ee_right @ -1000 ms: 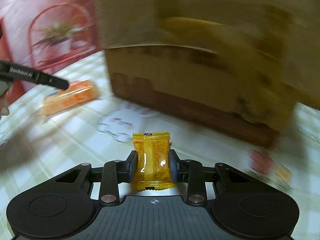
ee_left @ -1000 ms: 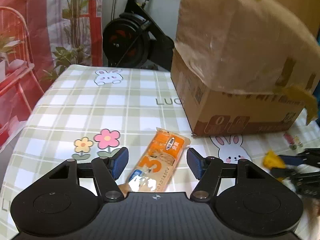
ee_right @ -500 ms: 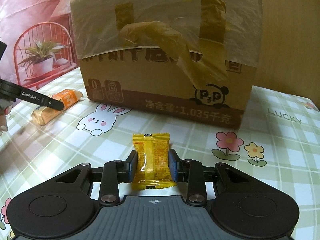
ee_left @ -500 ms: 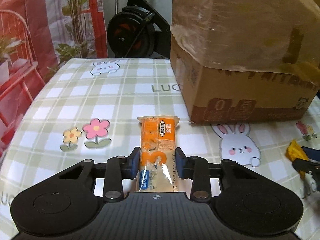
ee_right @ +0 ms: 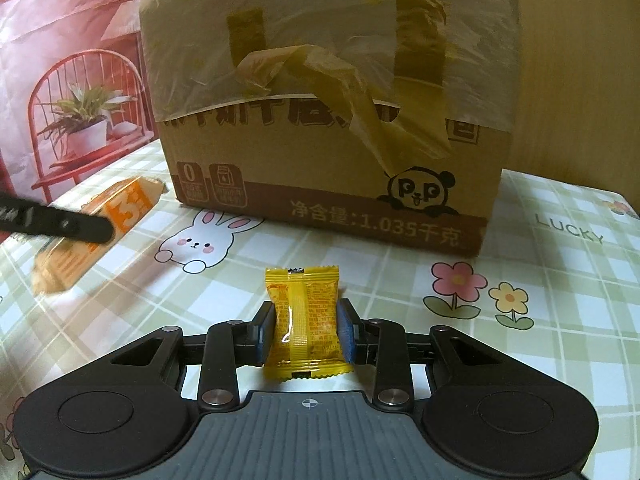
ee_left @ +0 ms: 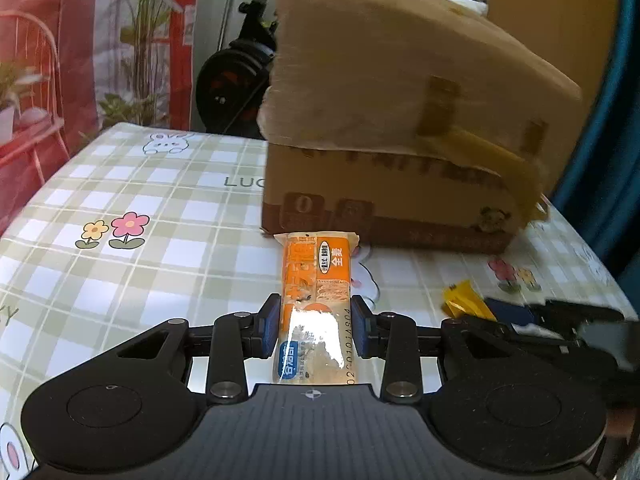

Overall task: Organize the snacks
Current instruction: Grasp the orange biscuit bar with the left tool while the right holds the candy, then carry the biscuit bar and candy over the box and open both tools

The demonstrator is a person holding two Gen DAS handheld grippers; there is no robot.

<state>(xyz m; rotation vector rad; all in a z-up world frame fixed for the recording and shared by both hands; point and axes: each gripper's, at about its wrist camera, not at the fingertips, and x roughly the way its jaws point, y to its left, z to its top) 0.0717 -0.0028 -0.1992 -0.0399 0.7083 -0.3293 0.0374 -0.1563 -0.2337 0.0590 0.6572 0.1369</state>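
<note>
A long orange snack packet (ee_left: pixel 316 304) with a clear lower end is clamped between the blue pads of my left gripper (ee_left: pixel 315 330), which is shut on it above the checked tablecloth. The same orange packet (ee_right: pixel 96 232) shows at the left of the right wrist view, partly behind a blurred black finger (ee_right: pixel 56 224) of the left gripper. My right gripper (ee_right: pixel 306 330) is shut on a small yellow snack packet (ee_right: pixel 305 320), upright between its pads. A taped cardboard box (ee_right: pixel 328 120) stands just beyond both packets, its top flaps closed under yellowish tape.
The table (ee_left: pixel 132 216) wears a green-checked cloth with rabbits and flowers. An exercise bike (ee_left: pixel 232 76) stands behind the table's far edge. A red chair with a potted plant (ee_right: pixel 80 120) is at the far left. The right gripper with its yellow packet (ee_left: pixel 466 302) shows at the left wrist view's right edge.
My left gripper has shut on the orange packet, which lay loose between open fingers a second ago, and has carried it toward the box. The right gripper's view has steadied, still holding the yellow packet.
</note>
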